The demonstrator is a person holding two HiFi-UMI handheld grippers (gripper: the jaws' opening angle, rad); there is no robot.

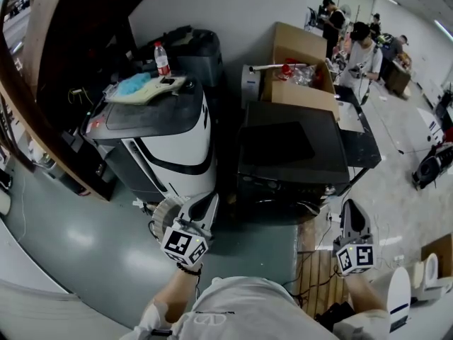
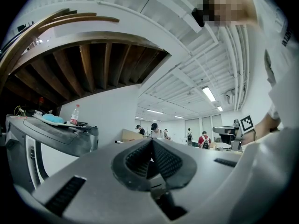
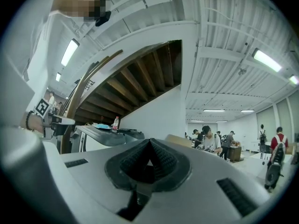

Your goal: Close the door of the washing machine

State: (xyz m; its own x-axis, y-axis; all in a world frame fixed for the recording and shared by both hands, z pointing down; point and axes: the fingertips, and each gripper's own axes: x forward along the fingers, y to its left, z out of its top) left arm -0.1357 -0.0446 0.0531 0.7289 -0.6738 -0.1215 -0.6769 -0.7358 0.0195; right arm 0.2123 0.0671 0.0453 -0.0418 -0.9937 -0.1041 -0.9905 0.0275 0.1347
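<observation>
Left gripper [image 1: 206,202] and right gripper [image 1: 352,210]: jaws closed, nothing between. Washing machine [image 1: 163,147] ahead-left of left jaws, not touching. Bottle [image 1: 162,59] on its top, red label too small to read.

Head view: high up, looking steeply down, with the washing machine [image 1: 152,144] near at 10 o'clock. Left and right gripper views: low, about level, facing across the hall, with the washing machine close at 9 o'clock. All three views share the washing machine, the bottle [image 1: 162,59] and distant people [image 1: 361,48].
</observation>
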